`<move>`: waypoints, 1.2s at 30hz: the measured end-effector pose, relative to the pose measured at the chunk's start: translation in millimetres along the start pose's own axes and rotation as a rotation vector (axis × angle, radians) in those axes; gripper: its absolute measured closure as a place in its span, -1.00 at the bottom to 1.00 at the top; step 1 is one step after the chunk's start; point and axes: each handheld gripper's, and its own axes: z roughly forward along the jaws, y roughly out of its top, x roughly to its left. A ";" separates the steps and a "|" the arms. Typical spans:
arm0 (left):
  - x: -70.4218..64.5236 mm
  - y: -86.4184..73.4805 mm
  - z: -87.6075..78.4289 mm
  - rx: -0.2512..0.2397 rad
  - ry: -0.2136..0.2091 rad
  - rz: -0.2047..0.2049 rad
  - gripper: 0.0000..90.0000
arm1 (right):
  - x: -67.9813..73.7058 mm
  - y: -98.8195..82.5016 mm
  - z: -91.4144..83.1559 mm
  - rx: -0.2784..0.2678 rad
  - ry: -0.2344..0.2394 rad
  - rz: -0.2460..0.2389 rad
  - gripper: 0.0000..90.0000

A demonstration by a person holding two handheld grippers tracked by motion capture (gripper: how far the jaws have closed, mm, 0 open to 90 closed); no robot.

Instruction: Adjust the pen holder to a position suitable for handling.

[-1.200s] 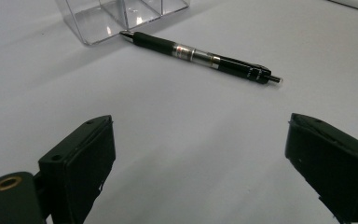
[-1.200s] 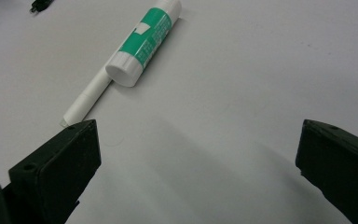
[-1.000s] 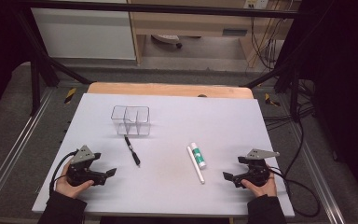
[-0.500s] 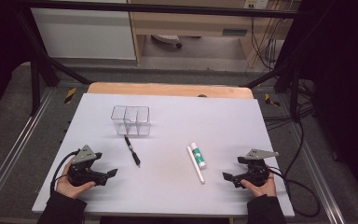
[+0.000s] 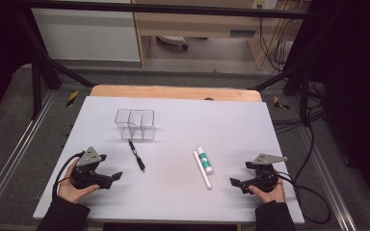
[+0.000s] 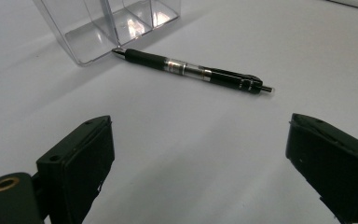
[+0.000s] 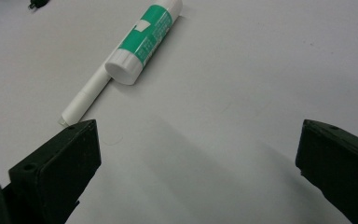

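Observation:
A black pen lies on the white table, its tip close to a clear plastic organizer with compartments. In the left gripper view the pen lies ahead of the jaws, beside the organizer. My left gripper rests at the front left, open and empty. A green-and-white glue stick lies next to a thin white stick right of centre. My right gripper sits open at the front right, just short of them.
A wooden strip edges the table's far side. Cables trail off the right gripper over the table's right edge. Bare white tabletop lies between the two grippers.

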 end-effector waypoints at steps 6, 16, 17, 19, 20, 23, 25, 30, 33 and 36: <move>-1.6 6.1 0.1 0.006 0.014 0.039 -0.83 | 0.2 -0.1 0.5 0.003 -0.003 -0.001 -0.99; -4.0 18.1 0.7 0.028 0.039 0.122 -0.83 | 0.4 -0.2 0.7 0.004 -0.002 0.000 -0.99; -4.3 20.1 0.8 0.029 0.039 0.130 -0.83 | 0.3 -0.2 0.9 0.004 -0.004 -0.001 -0.99; -4.9 24.4 0.8 0.030 0.042 0.144 -0.83 | 0.3 -0.2 0.9 0.009 -0.003 -0.001 -0.99; -5.3 26.6 0.8 0.030 0.045 0.152 -0.83 | 0.3 -0.2 0.9 0.007 -0.003 -0.001 -0.99; -6.8 32.9 0.7 0.034 0.051 0.192 -0.84 | 0.4 -0.3 1.0 0.006 -0.005 -0.003 -0.99; -8.1 37.4 0.7 0.038 0.057 0.221 -0.84 | 0.3 -0.3 0.9 0.008 -0.004 -0.002 -0.99; -10.0 47.4 3.5 0.036 0.063 0.269 -0.85 | 0.1 -0.2 1.0 0.009 -0.006 -0.005 -0.99; -10.5 51.9 5.6 0.046 0.076 0.300 -0.85 | 0.3 -0.3 0.8 0.008 -0.007 -0.003 -0.99; -10.3 56.1 8.1 0.044 0.088 0.318 -0.85 | 0.2 -0.3 0.9 0.009 -0.007 -0.003 -0.99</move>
